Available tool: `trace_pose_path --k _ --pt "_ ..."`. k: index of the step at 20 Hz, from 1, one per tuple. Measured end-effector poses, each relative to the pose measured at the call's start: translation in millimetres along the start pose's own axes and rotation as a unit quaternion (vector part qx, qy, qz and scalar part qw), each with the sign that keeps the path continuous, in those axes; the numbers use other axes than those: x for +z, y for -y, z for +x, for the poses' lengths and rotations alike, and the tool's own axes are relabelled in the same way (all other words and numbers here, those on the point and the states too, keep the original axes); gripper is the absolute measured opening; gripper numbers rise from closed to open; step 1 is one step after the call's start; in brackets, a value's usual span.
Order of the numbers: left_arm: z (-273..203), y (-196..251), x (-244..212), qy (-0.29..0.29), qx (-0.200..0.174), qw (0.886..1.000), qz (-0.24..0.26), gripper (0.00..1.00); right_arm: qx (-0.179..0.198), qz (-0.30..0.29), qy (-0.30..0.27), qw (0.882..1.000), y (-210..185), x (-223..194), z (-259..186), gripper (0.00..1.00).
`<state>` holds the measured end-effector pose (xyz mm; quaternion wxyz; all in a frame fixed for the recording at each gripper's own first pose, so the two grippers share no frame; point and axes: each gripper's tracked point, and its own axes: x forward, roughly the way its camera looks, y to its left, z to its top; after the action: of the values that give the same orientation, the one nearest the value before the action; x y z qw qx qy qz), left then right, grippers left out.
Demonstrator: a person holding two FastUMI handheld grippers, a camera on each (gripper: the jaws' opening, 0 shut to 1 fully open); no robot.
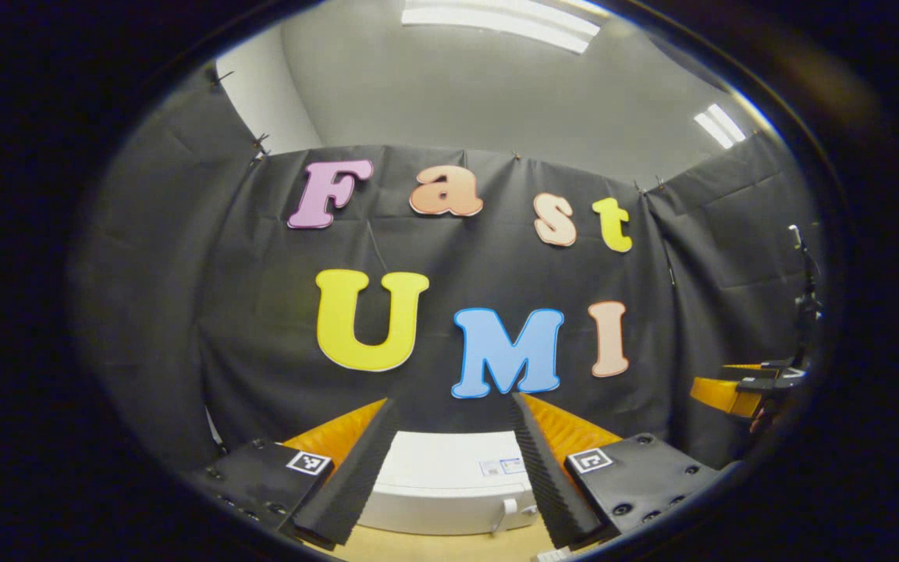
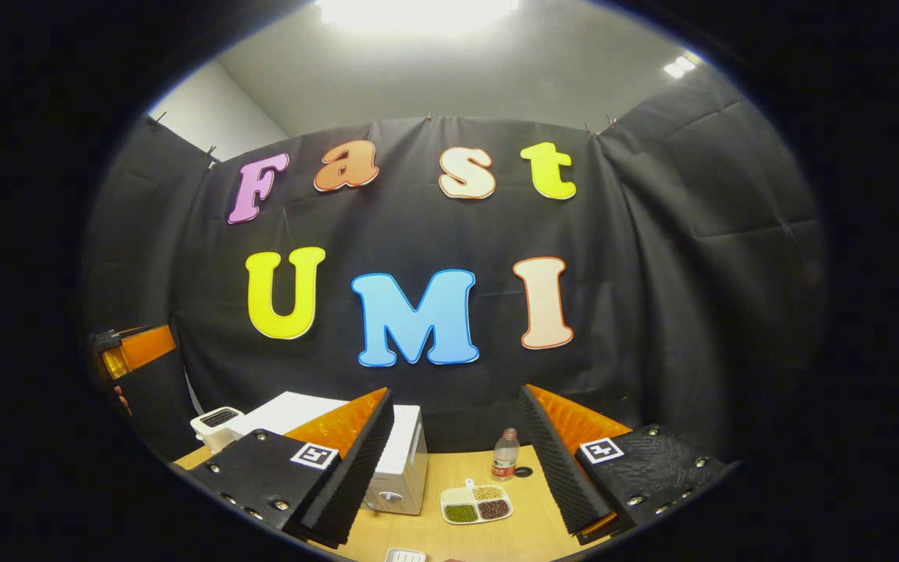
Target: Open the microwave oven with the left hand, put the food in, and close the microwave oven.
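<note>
The white microwave stands on the wooden table just below and ahead of my left gripper, which is open and holds nothing. A small white handle shows on its near face, and the door looks closed. In the right gripper view the microwave stands to the left. To its right, a white divided plate of food with green, yellow and dark red portions lies on the table. My right gripper hangs open above the table, empty.
A small plastic bottle stands behind the food plate. A white toaster-like box sits left of the microwave. The other gripper shows at the far right in the left gripper view. A small white object lies at the table's near edge.
</note>
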<state>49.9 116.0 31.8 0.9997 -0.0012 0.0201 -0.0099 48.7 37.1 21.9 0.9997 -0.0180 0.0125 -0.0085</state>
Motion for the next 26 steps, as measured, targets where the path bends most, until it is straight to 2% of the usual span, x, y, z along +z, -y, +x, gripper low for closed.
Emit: trace_pose_path --k 8,9,10,17,26 --pt "-23 -25 -4 -0.006 -0.024 1.0 -0.008 0.94 -0.009 0.001 0.004 1.0 -30 7 -23 0.97" --pt "-24 -29 -4 -0.006 -0.026 1.0 -0.009 0.94 -0.008 0.001 0.003 1.0 -33 6 -24 1.0" --pt "-25 -32 -5 -0.007 -0.028 1.0 -0.01 0.94 -0.009 0.002 0.001 1.0 -37 6 -26 0.97" --pt "-30 -41 -15 -0.013 -0.046 0.999 -0.022 0.94 -0.014 0.001 -0.008 1.0 -49 3 -35 0.97" --pt "-28 -29 -15 -0.007 -0.035 0.999 -0.016 0.94 0.006 -0.001 -0.011 1.0 -46 -1 -30 0.97"
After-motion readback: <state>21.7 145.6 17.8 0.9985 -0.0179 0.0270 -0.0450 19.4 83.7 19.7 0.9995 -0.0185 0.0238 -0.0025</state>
